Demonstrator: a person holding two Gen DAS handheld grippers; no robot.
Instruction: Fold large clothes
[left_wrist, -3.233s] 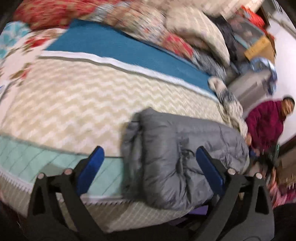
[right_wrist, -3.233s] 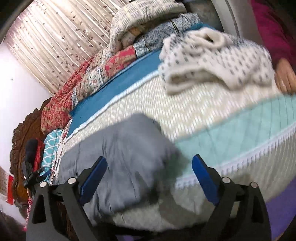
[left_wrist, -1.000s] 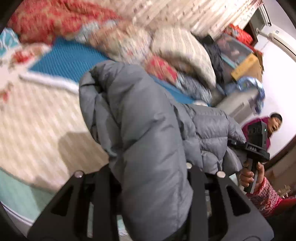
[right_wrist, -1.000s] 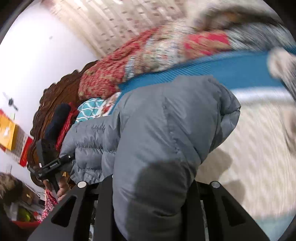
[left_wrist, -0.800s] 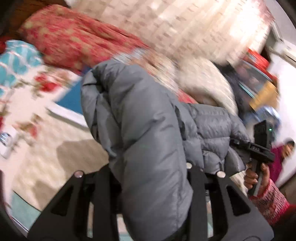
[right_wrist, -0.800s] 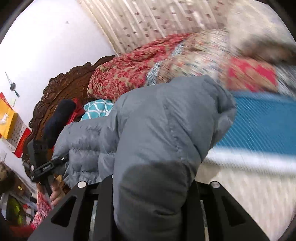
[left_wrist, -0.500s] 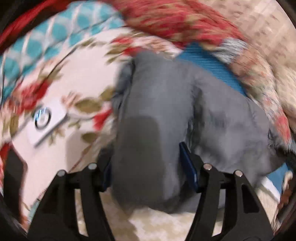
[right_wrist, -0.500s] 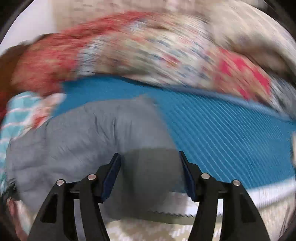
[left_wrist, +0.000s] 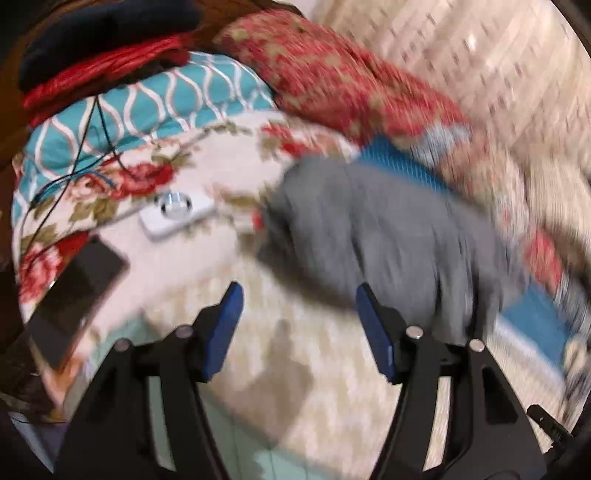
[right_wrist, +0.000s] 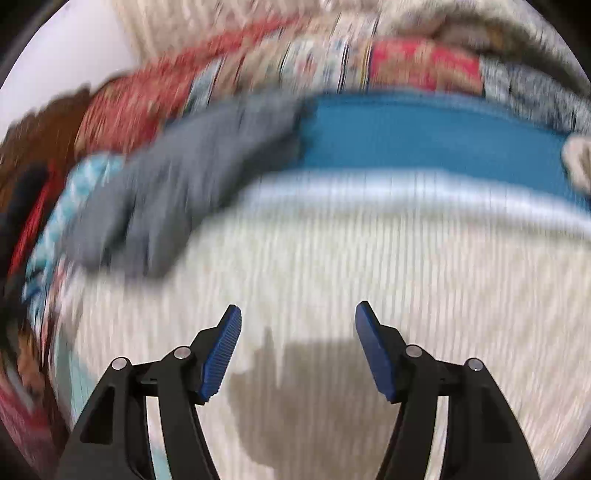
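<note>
My left gripper (left_wrist: 299, 328) stands spread with nothing between its blue pads; the grey jacket (left_wrist: 388, 236) lies bundled on the bed cover (left_wrist: 303, 398) just beyond my right-hand finger; my right gripper (right_wrist: 297, 347) is opening, empty over the cover, the jacket (right_wrist: 166, 195) well ahead and leftward.
</note>
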